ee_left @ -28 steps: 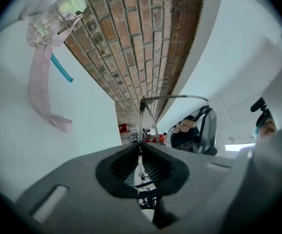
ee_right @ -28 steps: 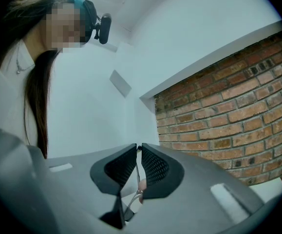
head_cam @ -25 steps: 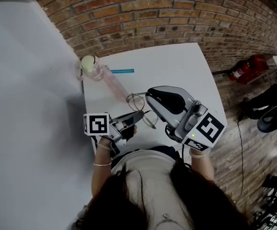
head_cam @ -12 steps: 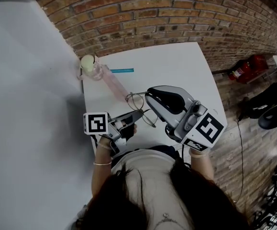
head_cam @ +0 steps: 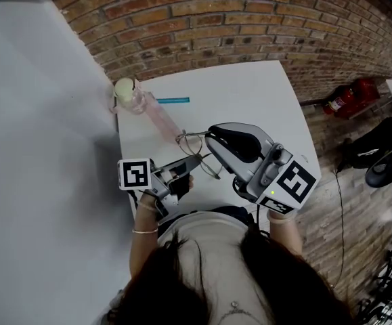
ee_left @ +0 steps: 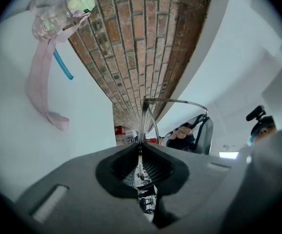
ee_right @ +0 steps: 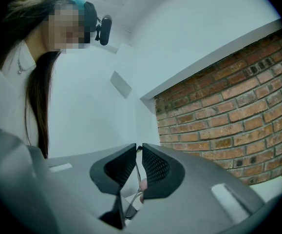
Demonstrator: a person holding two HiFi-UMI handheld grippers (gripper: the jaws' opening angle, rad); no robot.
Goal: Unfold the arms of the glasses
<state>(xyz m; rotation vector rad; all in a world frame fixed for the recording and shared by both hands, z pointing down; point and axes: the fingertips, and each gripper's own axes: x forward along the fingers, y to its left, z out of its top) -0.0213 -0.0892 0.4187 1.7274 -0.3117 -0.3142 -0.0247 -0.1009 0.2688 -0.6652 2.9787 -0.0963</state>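
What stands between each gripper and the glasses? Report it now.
Nothing visible does. The left gripper is shut on the wire frame of the glasses, and the right gripper pinches one thin arm.

Bare tabletop (head_cam: 263, 93) beyond the glasses (head_cam: 193, 143) to the far right; bottle (head_cam: 129, 95), pink strap (head_cam: 162, 119), blue straw (head_cam: 173, 101) far left.

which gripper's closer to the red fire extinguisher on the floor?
Right. The right gripper grips the glasses from the side toward the fire extinguisher, which lies on the floor past the table's right edge; the left gripper grips them from the opposite side.
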